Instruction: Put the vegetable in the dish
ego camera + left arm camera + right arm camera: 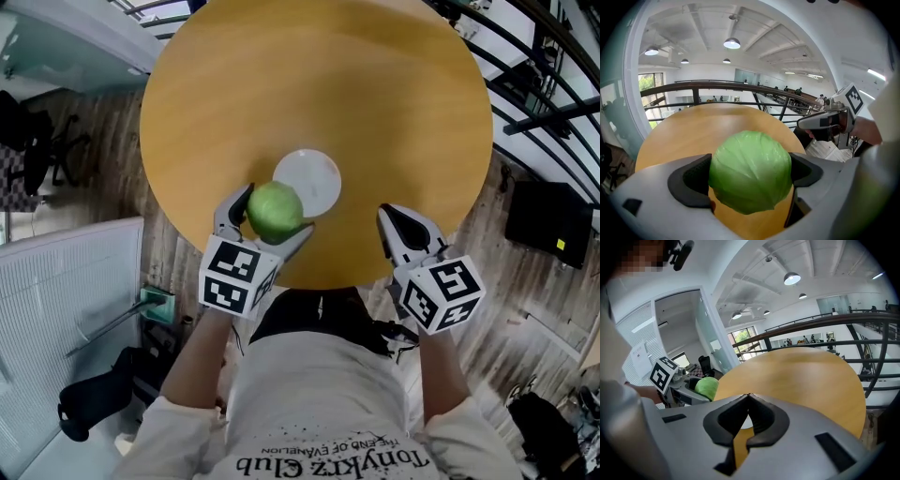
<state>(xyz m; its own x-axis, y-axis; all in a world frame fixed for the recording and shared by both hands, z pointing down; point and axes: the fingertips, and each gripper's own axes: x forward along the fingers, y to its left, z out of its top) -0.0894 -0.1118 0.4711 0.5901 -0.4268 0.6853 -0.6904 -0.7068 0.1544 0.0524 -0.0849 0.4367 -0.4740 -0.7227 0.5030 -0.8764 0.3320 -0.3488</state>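
Note:
A round green cabbage (275, 211) is clamped between the jaws of my left gripper (272, 217), just above the near edge of the round wooden table (375, 94). In the left gripper view the cabbage (751, 171) fills the space between both jaw pads. A small white dish (312, 178) lies on the table right behind the cabbage, partly covered by it. My right gripper (401, 225) hangs over the near right edge of the table, jaws closed and empty; its tips (748, 396) meet in the right gripper view, where the cabbage (707, 386) shows at left.
Black railings (534, 84) run past the table's far right. A white panel (66, 309) and a dark chair (37, 141) stand at left on the wooden floor. The person's torso in a white shirt (319, 403) is below the table edge.

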